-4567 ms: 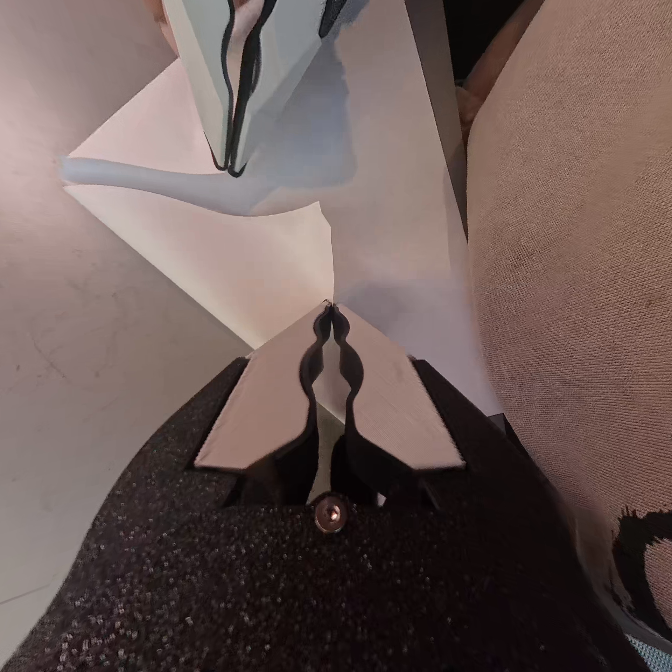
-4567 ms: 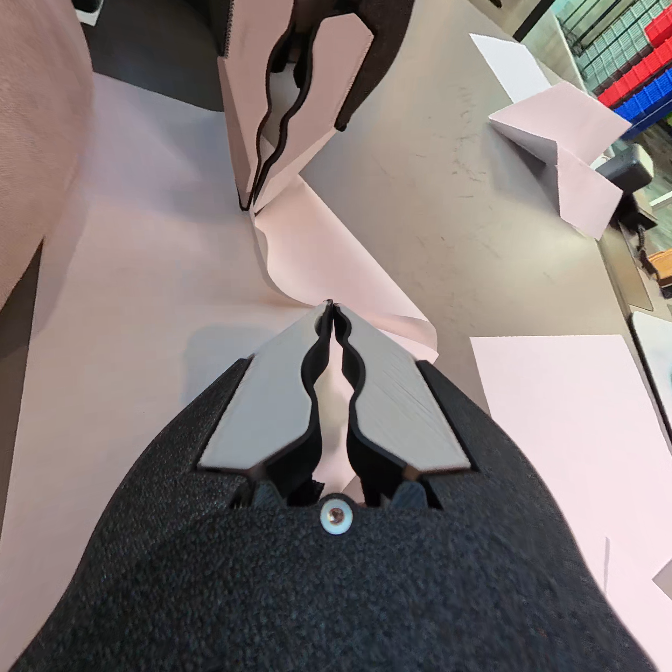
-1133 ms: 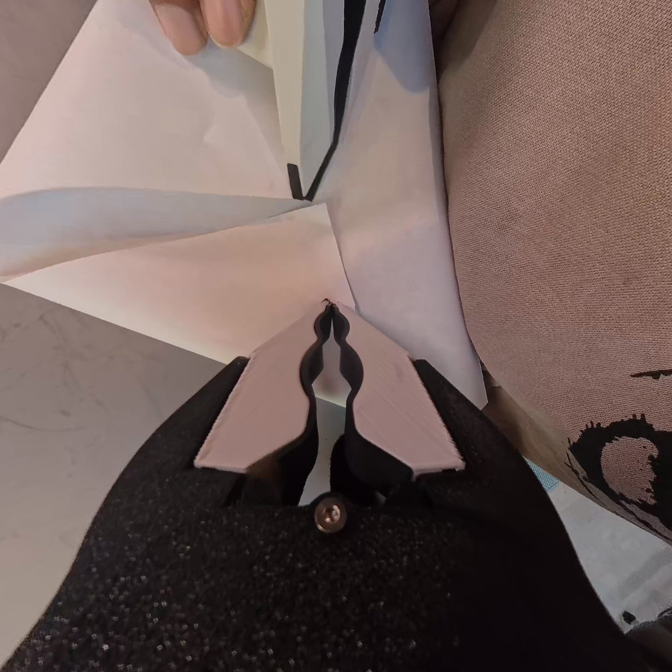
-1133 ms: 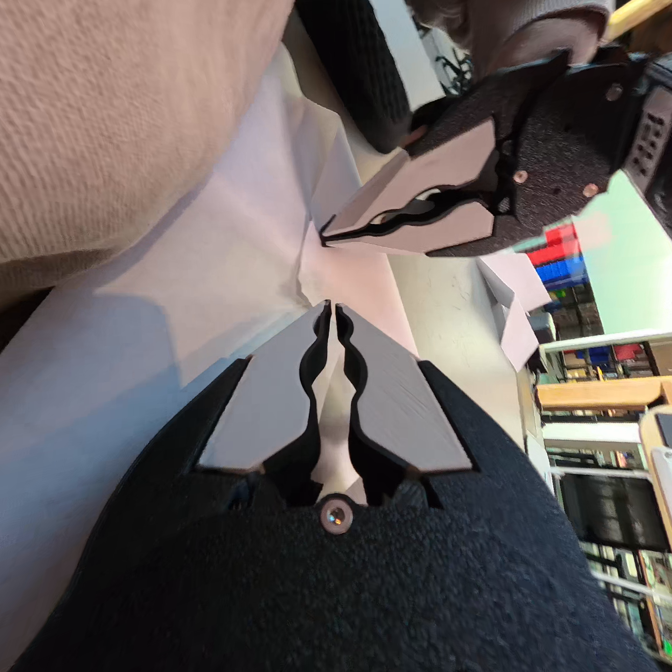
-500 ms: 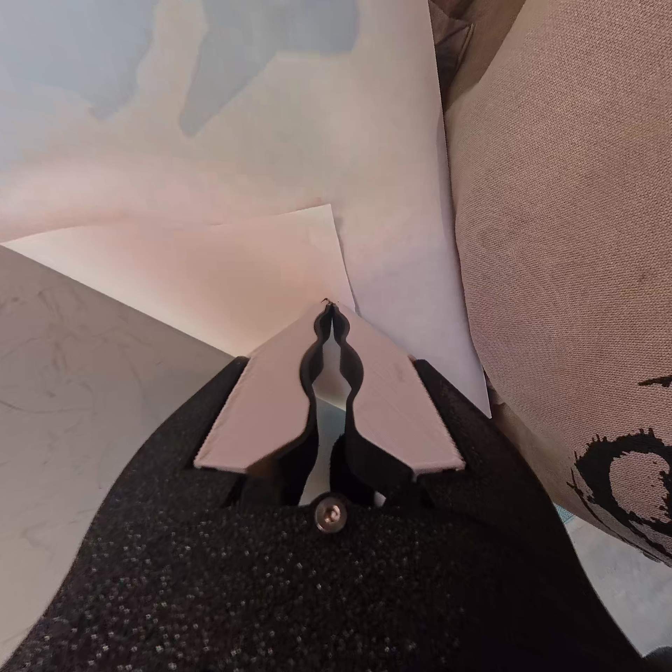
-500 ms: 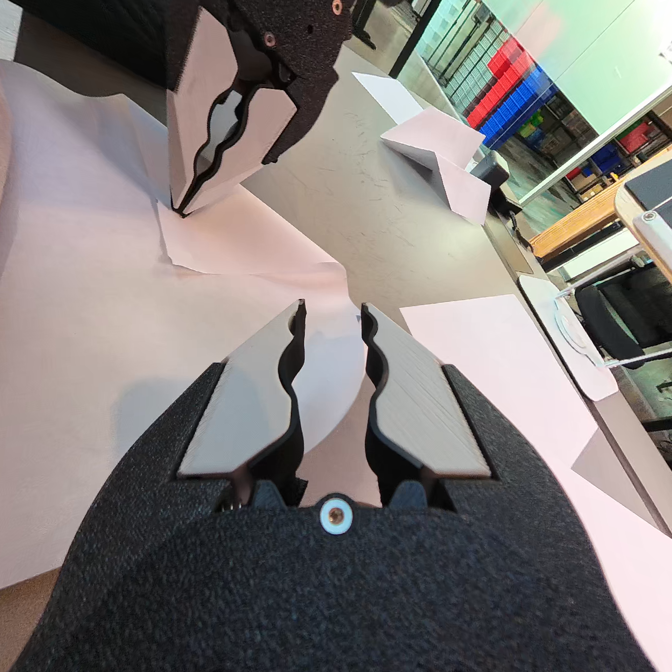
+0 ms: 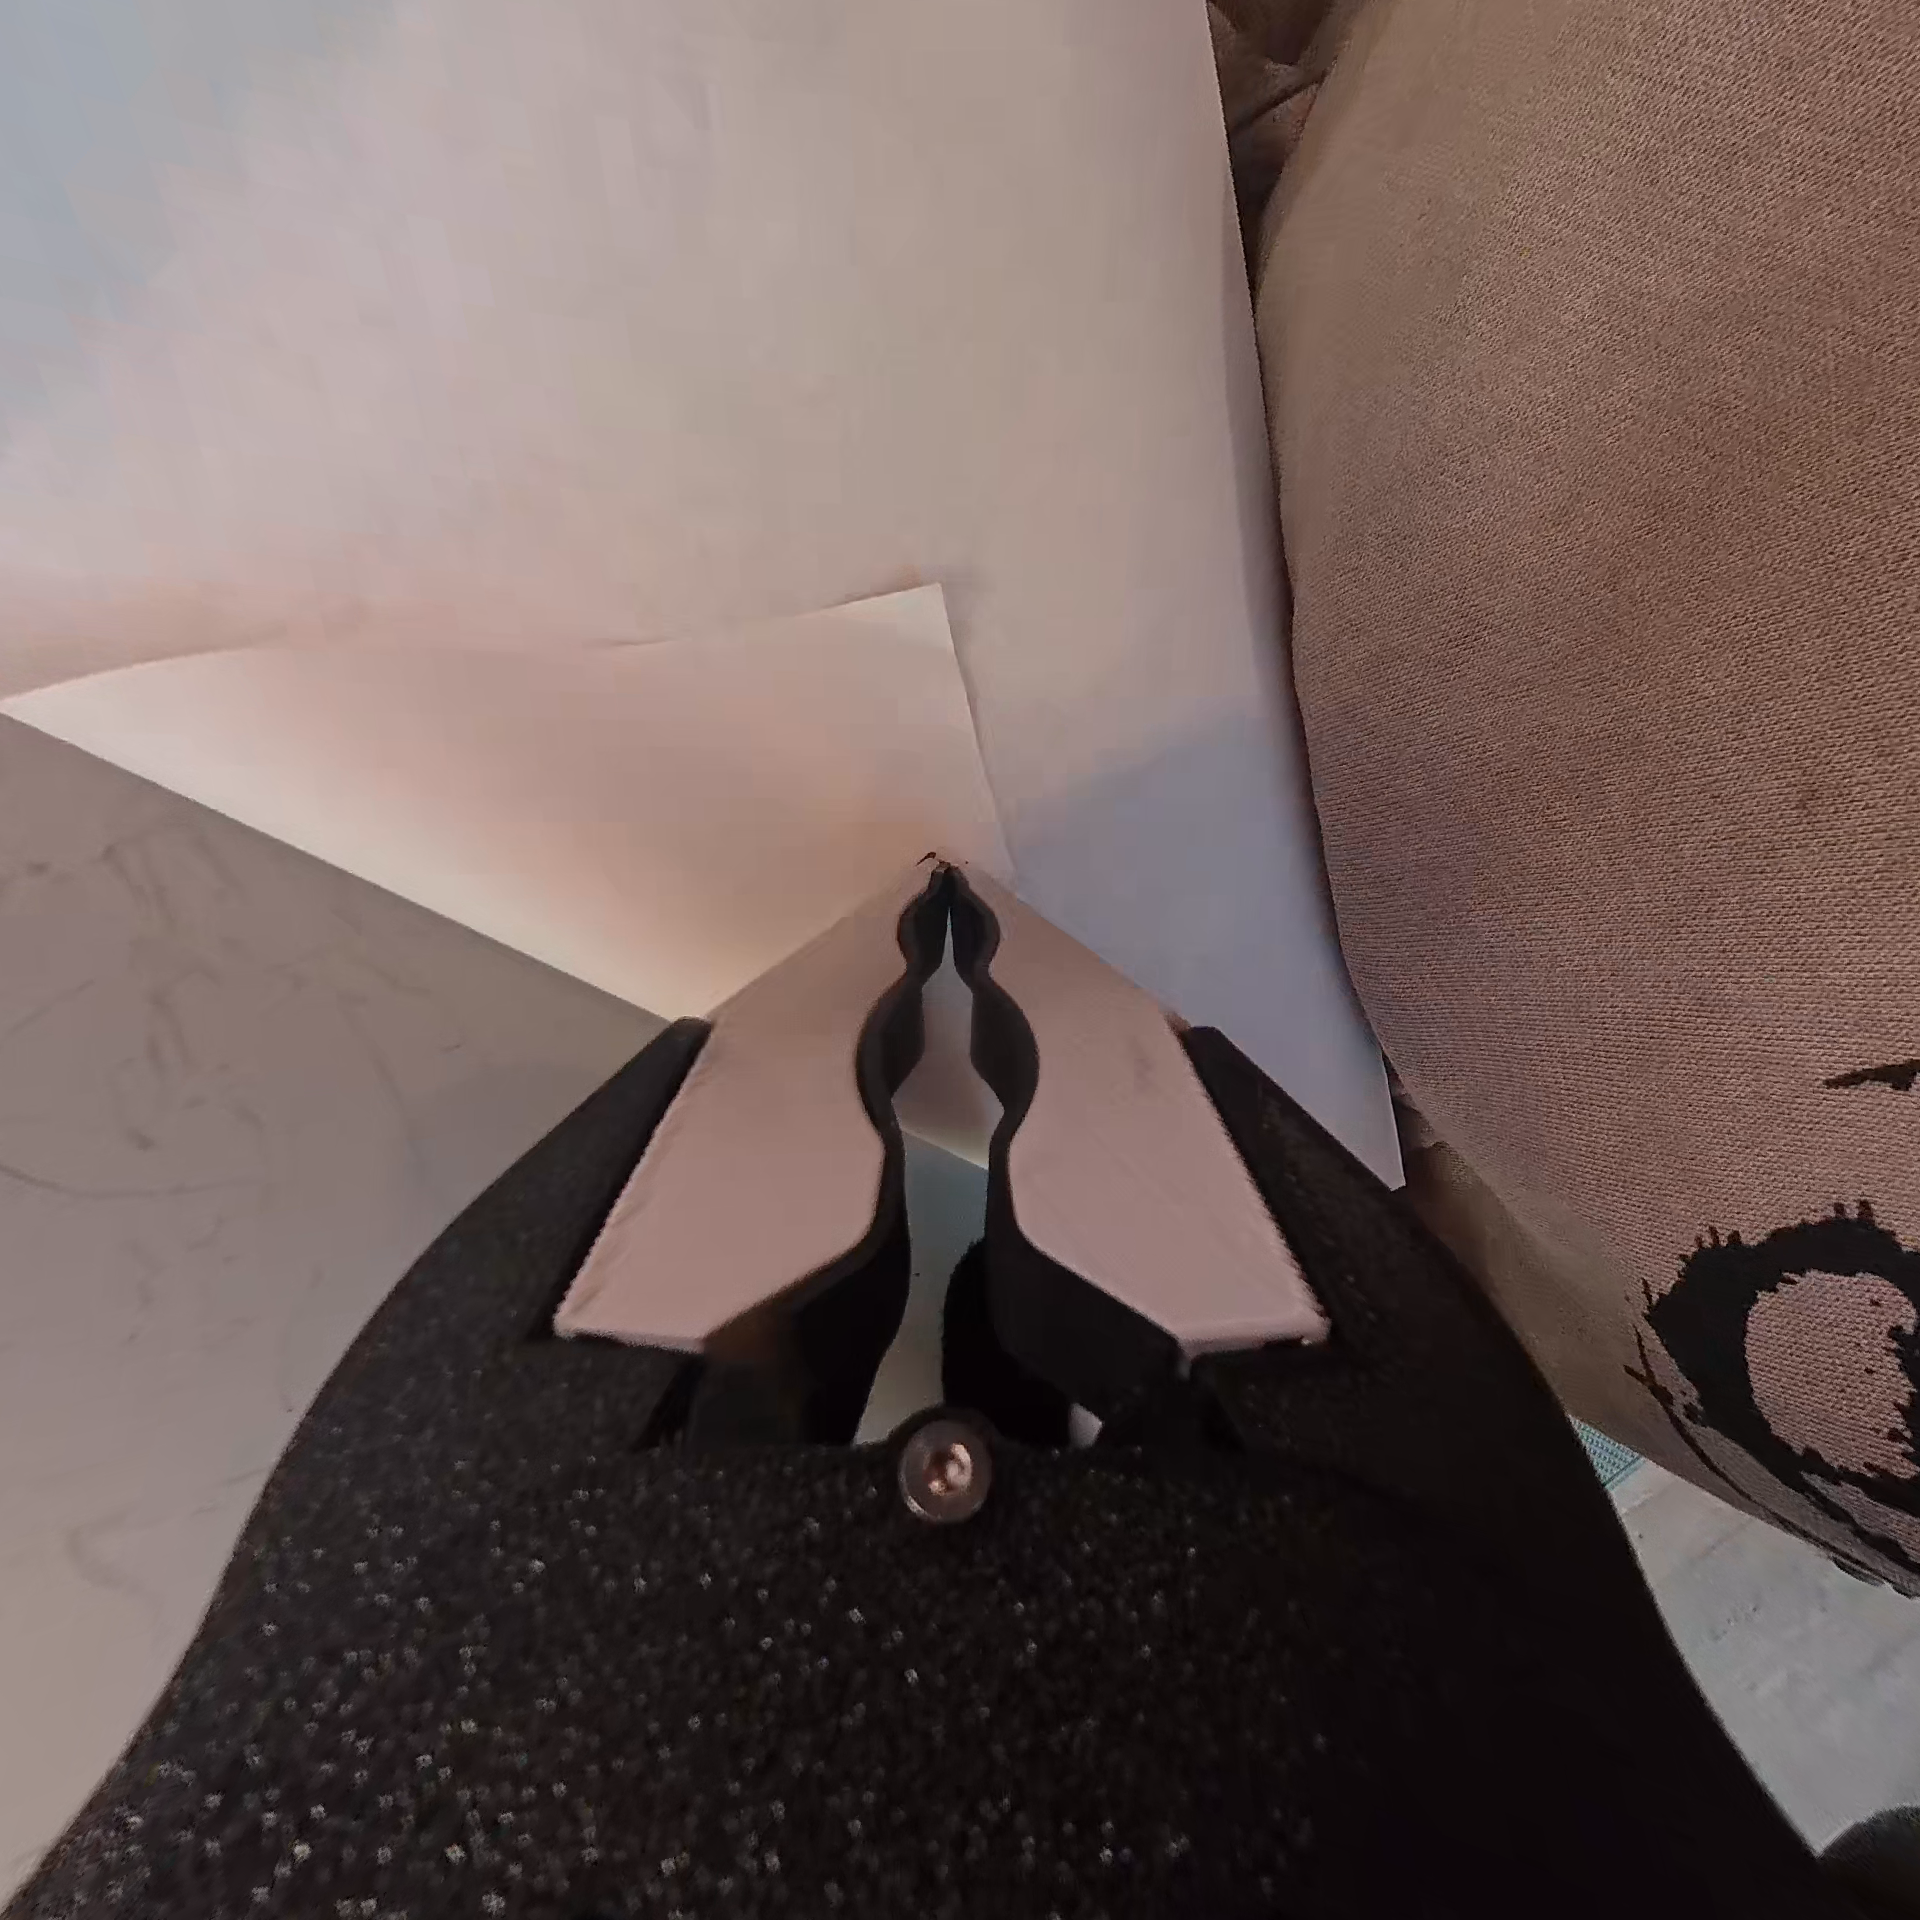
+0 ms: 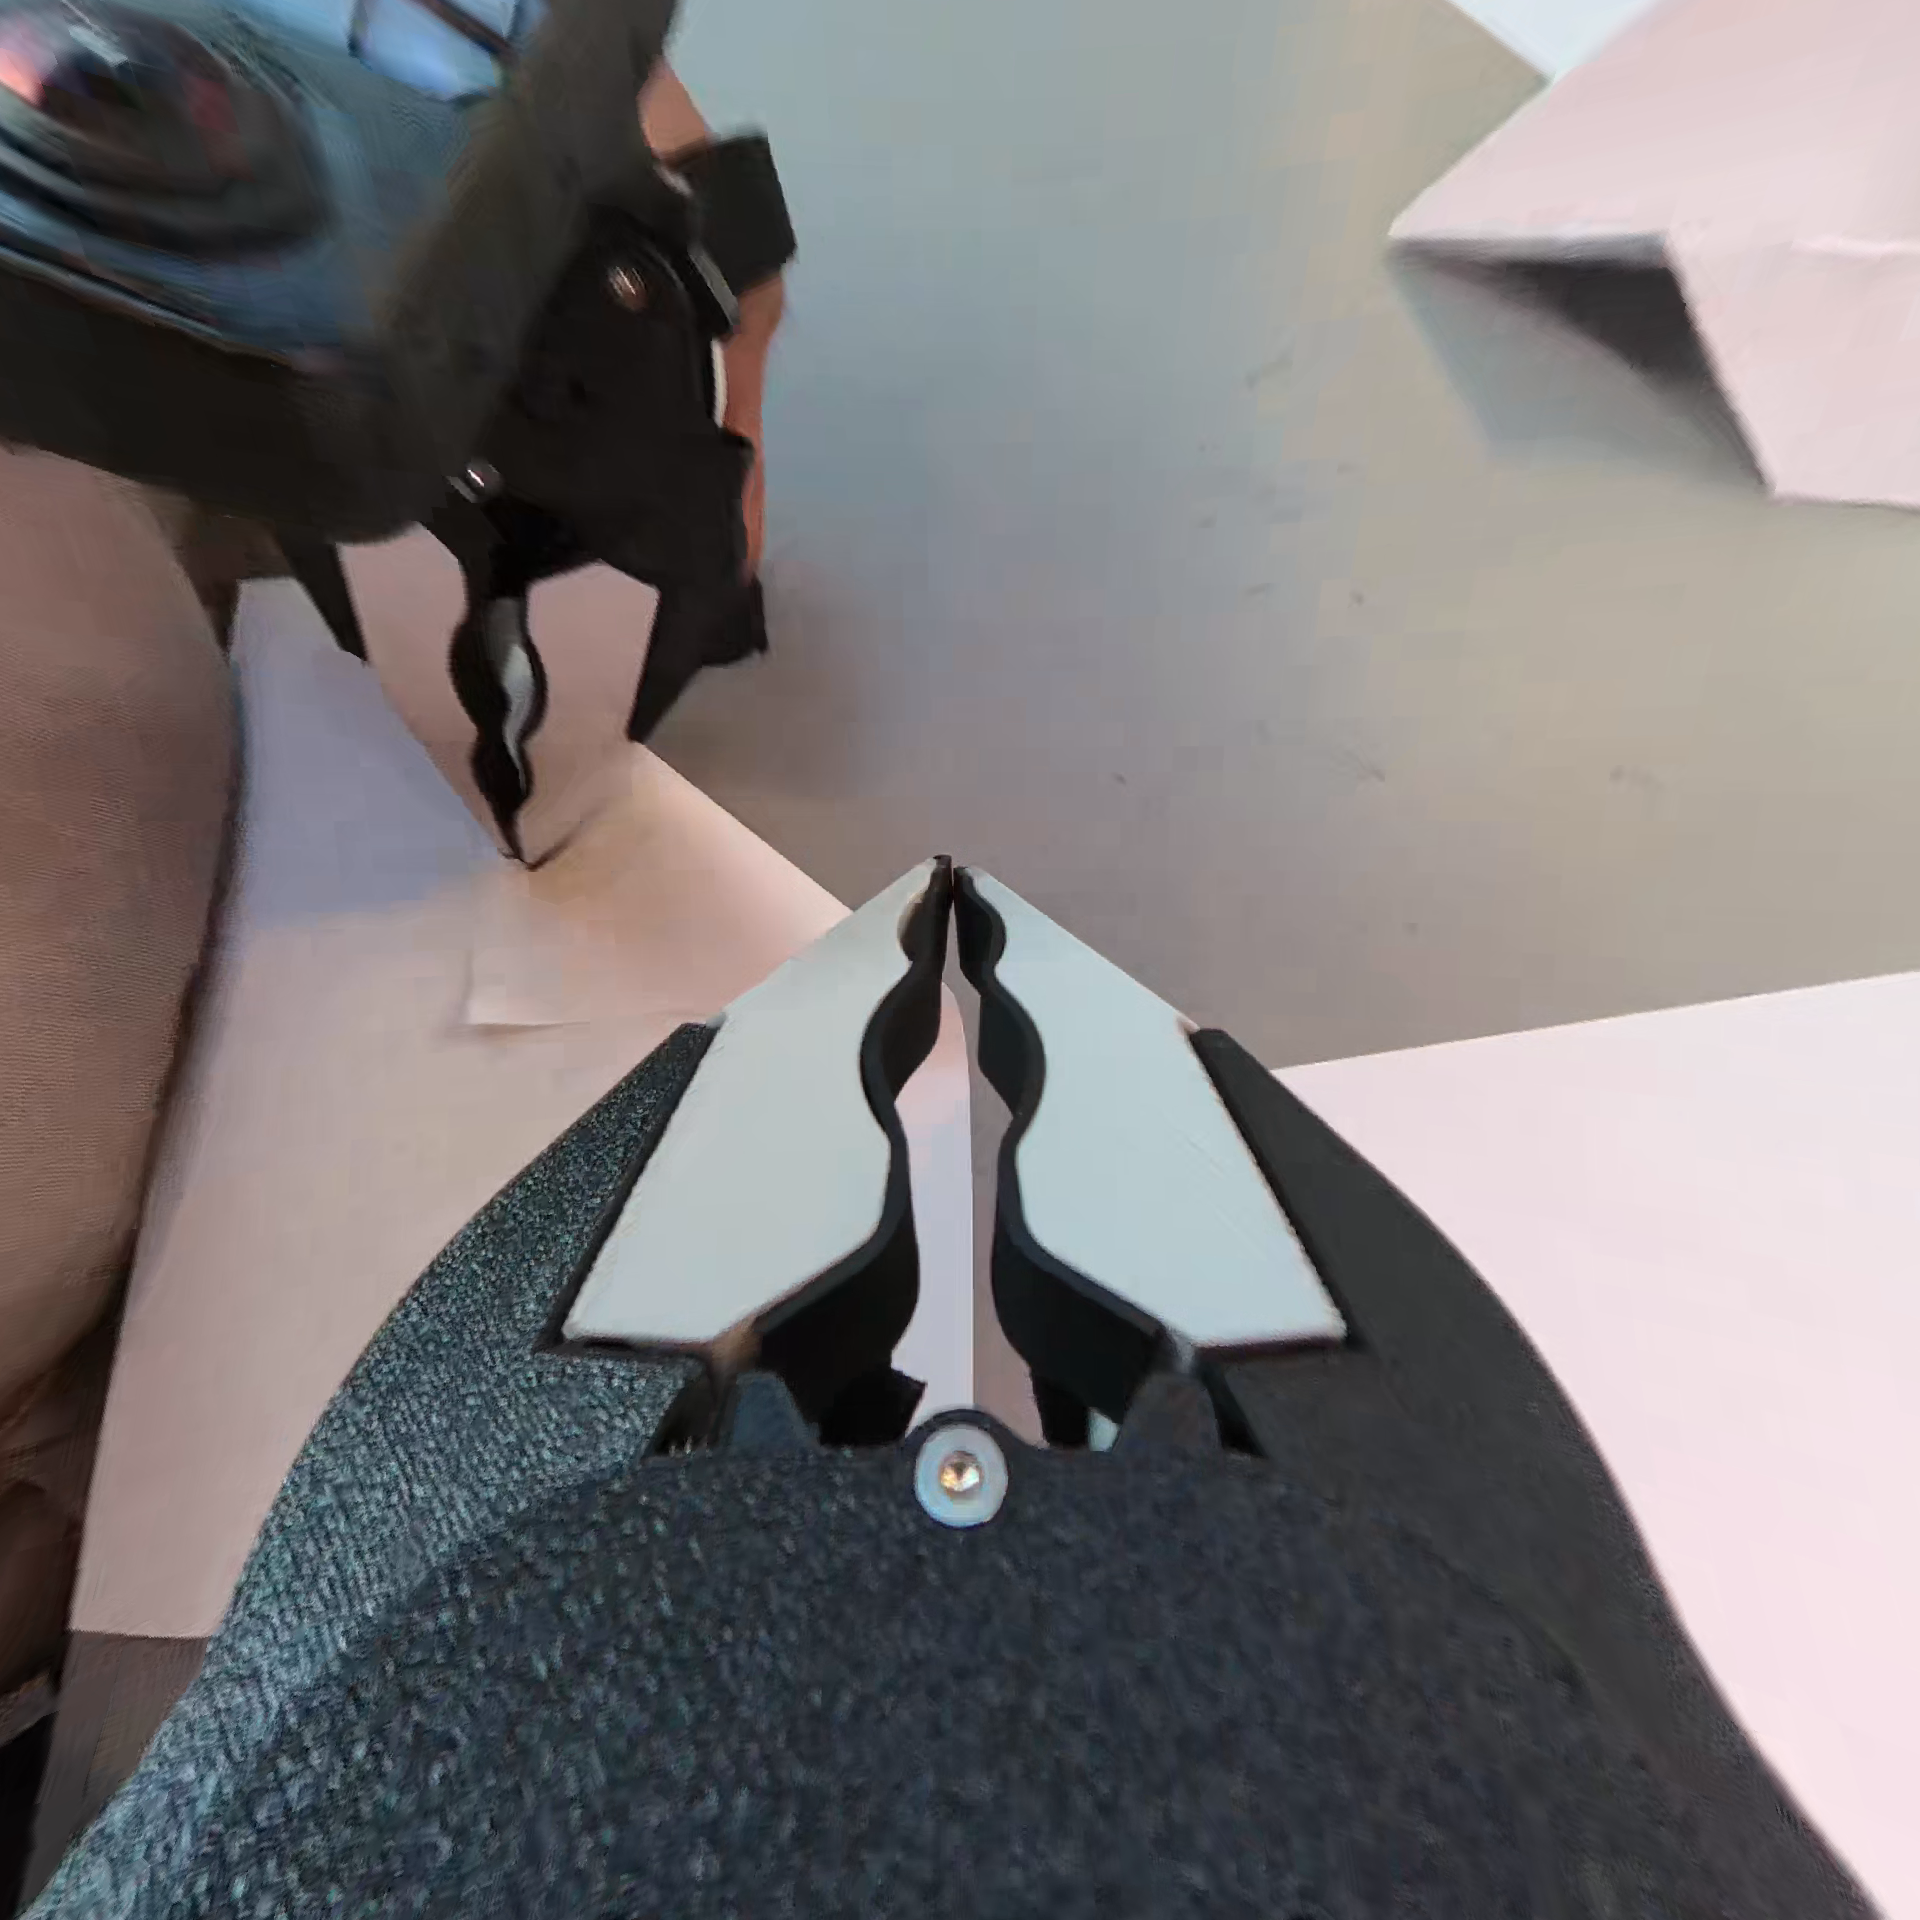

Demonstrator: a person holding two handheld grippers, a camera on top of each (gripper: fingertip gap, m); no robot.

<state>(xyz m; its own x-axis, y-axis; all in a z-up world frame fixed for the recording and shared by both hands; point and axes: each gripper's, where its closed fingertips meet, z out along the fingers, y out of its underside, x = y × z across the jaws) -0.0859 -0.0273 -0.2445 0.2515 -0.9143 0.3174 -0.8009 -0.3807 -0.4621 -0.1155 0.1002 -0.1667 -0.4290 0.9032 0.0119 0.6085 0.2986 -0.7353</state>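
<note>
grey counter (image 8: pixel 1299 623) bears white paper sheets (image 7: pixel 623 364); left gripper (image 7: pixel 943 878) and right gripper (image 8: pixel 943 868) fingers closed, whether pinching paper unclear.

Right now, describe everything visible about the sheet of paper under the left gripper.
The sheet of paper is white to pale pink, thin and matte. It lies mostly flat on the grey table, with one part folded over itself, so a corner of the upper layer lies just ahead of the left gripper. That gripper, shut, has its tips down on the sheet. The sheet's near edge lies against a person's tan clothing. The right gripper, shut, is at its table-side edge.
</note>
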